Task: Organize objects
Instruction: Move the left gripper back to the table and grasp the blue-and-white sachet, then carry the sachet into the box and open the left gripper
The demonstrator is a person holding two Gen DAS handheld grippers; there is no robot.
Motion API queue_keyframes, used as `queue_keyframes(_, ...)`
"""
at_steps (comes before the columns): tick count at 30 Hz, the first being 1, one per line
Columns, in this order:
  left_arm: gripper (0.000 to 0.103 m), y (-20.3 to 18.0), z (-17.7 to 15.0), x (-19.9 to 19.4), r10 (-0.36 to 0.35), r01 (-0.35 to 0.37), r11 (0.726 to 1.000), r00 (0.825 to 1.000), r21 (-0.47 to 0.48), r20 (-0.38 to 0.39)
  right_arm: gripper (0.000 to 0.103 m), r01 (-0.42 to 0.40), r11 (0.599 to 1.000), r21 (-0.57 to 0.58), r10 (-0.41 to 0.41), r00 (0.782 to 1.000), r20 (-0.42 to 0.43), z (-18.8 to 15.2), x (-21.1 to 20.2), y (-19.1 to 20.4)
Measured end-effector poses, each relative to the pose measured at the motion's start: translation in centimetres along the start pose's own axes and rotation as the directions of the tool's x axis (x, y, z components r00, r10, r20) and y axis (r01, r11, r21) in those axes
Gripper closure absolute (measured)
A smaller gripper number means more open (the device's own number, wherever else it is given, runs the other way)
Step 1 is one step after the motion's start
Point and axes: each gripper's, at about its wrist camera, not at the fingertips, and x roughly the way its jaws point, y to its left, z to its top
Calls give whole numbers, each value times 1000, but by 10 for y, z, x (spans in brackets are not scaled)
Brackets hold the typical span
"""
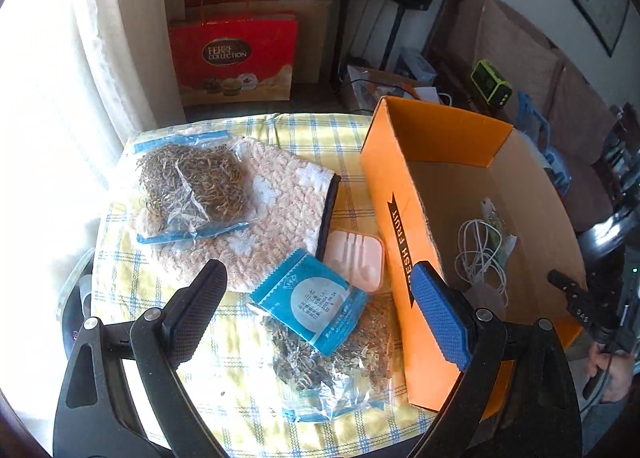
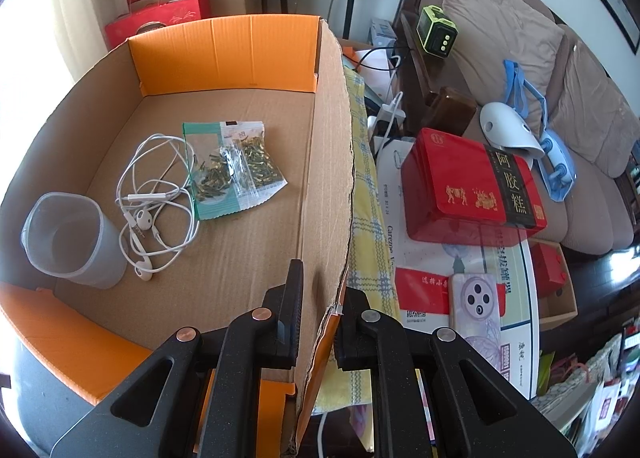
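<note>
Best to centre the left gripper (image 1: 316, 322), jaws spread wide and empty, over the blue-labelled packet (image 1: 310, 302) lying on the clear bag of dried leaves (image 1: 332, 362) on the checked cloth (image 1: 120, 258), just beside the orange box (image 1: 404, 185); lower squarely, pinch the packet alone. Inside the box: clear plastic cup (image 2: 66, 238), white earphones (image 2: 152, 197), green-edged snack sachet (image 2: 232, 165). Right gripper (image 2: 318, 322) pinching the box wall, steadying it.

Both wrist cameras are looking steeply down, close over the table (image 1: 168, 270); both views are sharing the orange box (image 1: 404, 193) and its contents.
</note>
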Motion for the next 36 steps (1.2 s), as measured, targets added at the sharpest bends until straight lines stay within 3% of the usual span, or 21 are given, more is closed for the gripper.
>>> queue_keyframes(4, 11, 20, -8, 13, 13, -14, 999, 999, -34, -32, 91, 1, 1000, -1, -1, 1000, -1, 0, 0, 1)
queue_keyframes(9, 15, 38, -15, 31, -19, 11, 995, 996, -96, -82, 91, 0, 1000, 0, 0, 1000, -1, 0, 0, 1)
queue_keyframes(18, 43, 46, -15, 55, -108, 84, 981, 985, -175, -131, 91, 0, 1000, 0, 0, 1000, -1, -1, 0, 1)
queue_keyframes(20, 60, 49, -15, 59, -126, 96, 976, 982, -198, -144, 91, 1, 1000, 0, -1, 1000, -1, -1, 0, 1)
queue_keyframes(26, 92, 48, -15, 62, -145, 114, 972, 979, -205, -144, 91, 1, 1000, 0, -1, 1000, 0, -1, 0, 1)
queue_keyframes(29, 100, 46, -12, 54, -148, 124, 974, 982, -189, -119, 91, 1, 1000, 0, -1, 1000, -1, -1, 0, 1)
queue_keyframes(36, 103, 36, 2, 25, -172, 162, 975, 984, -150, -54, 91, 0, 1000, 0, 0, 1000, -2, -1, 0, 1)
